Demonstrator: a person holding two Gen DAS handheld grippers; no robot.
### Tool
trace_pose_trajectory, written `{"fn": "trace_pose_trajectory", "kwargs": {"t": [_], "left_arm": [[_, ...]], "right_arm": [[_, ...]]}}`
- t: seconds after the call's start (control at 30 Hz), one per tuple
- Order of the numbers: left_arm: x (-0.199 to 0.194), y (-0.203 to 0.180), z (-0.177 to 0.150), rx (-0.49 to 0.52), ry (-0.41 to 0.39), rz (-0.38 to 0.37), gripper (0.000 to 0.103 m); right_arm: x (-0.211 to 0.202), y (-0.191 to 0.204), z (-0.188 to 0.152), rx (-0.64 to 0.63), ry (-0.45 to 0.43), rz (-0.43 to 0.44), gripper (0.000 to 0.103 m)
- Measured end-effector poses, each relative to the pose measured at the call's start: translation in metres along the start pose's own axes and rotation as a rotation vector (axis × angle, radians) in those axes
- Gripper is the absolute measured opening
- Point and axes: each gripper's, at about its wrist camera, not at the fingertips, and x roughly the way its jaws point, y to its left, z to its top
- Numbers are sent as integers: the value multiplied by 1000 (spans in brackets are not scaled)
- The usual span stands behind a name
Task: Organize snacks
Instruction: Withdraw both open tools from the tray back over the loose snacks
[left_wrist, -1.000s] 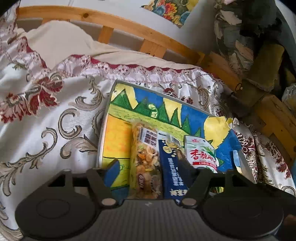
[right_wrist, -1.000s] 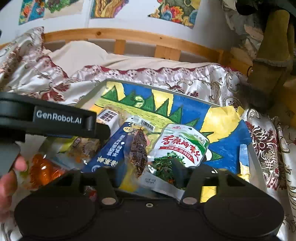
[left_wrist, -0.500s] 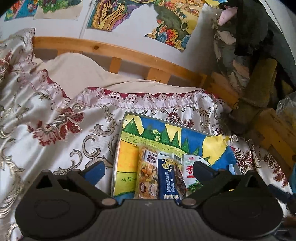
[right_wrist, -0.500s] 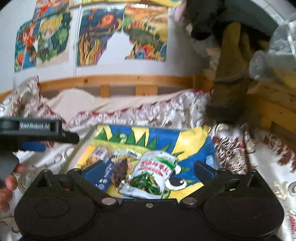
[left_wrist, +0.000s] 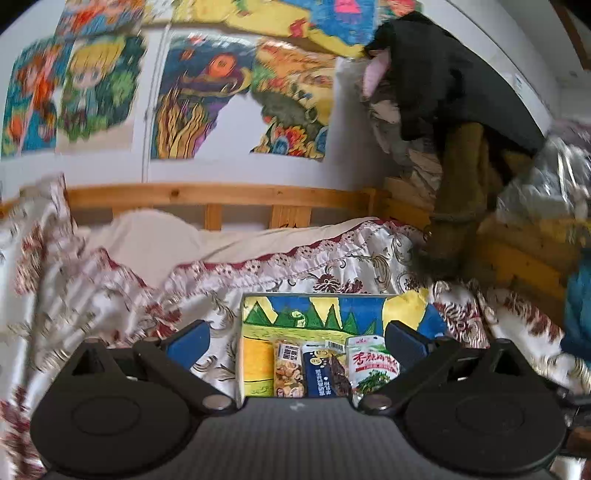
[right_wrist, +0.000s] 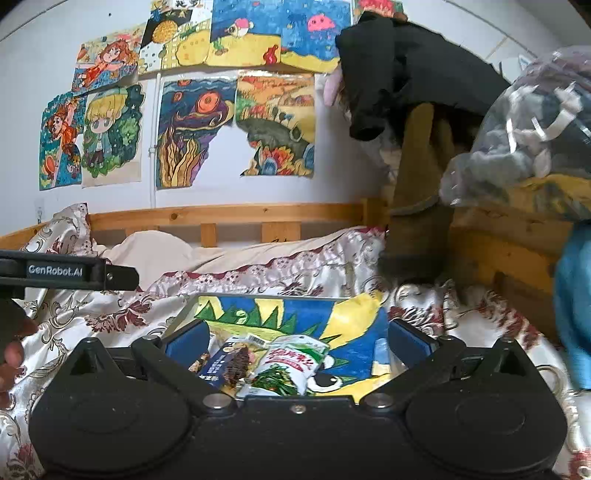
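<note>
As seen along the left wrist, shows the left gripper (left_wrist: 295, 341) released, blue pads spread wide with nothing pressed between them. Looks past the pads onto a painted tray (left_wrist: 332, 314) lying on the flowered bed cover (left_wrist: 110, 295). Finds four snacks in a row at the near end of the tray, side by side: a clear pack of mixed nuts (left_wrist: 289, 373) leftmost, then a dark blue pack (left_wrist: 317, 373), then a brown dried snack (left_wrist: 338, 369) overlapping the blue pack's right edge, then a white-and-green pack (left_wrist: 373, 369) with red lettering on the right. Takes in, further back, a wooden bed rail (left_wrist: 221, 194), blurred drawings (left_wrist: 199, 96) on the wall, and dark clothing (left_wrist: 443, 74) heaped at the upper right.

Seen along the right wrist, shows the right gripper (right_wrist: 297, 341) likewise released, pads wide apart and empty, above the same tray (right_wrist: 351, 332). Picks out between the pads the blue pack (right_wrist: 218, 365), the brown snack (right_wrist: 238, 363) and the white-and-green pack (right_wrist: 291, 365), all flat on the tray; hides most of the nut pack behind the left pad. Catches at the left edge a black bar (right_wrist: 66, 271) lettered GenRobot.AI, with the person's left hand (right_wrist: 9, 360) below it. Includes a clear plastic bag (right_wrist: 528, 122) at the upper right and blue cloth (right_wrist: 572, 314) beneath.
</note>
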Motion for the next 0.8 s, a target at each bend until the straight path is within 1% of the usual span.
{"fn": "trace_pose_trajectory", "kwargs": {"t": [0.17,0.3,0.43,0.63,0.7,0.8], "left_arm": [[-24,-28,-6,91,-2,20,103],[-44,-47,-18,165,-10,44,103],[-62,-54,-32,181,-3,67,103],[-82,-61,-49,157,44,72,103],[-88,-62,-55,145,57,67,103],[-92,-64,-64,132,100,53,103]], "right_arm": [[-29,-7,-3,-12,-33,4,102],[-50,-15,-8,9,-36,7,102],[-69,-22,-13,38,-26,0,102],[-93,-33,-25,126,58,-22,102],[-99,-34,-31,131,86,-26,102],[-102,-32,-38,123,147,-40,102]]}}
